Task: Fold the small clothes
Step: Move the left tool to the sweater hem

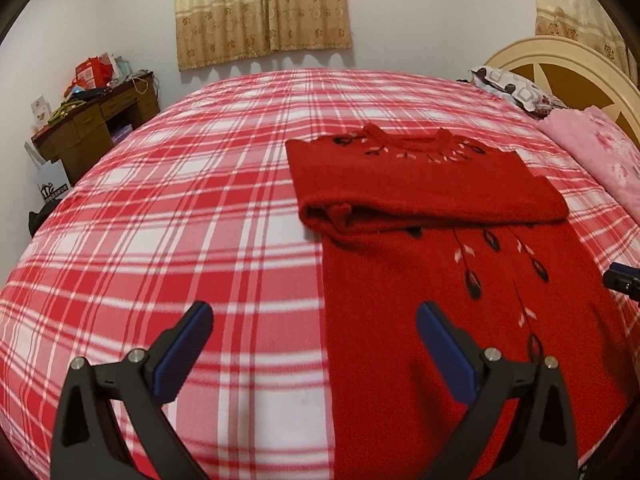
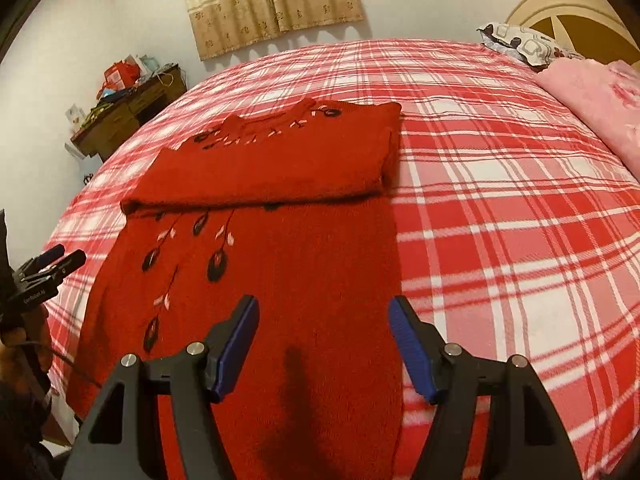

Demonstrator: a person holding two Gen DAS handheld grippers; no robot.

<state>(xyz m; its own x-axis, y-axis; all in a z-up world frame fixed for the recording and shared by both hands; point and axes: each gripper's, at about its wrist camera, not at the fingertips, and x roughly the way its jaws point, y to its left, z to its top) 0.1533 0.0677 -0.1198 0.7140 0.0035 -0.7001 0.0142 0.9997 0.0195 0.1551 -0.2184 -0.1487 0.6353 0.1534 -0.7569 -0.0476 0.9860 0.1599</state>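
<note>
Red sweater (image 1: 432, 208): centre-right of frame on the checked bedspread (image 1: 160, 200), sleeves folded across the chest, lower half flat, likely awaiting the final fold. Left gripper (image 1: 314, 340) and right gripper (image 2: 324, 336): jaws apart, empty, above the hem end.
</note>
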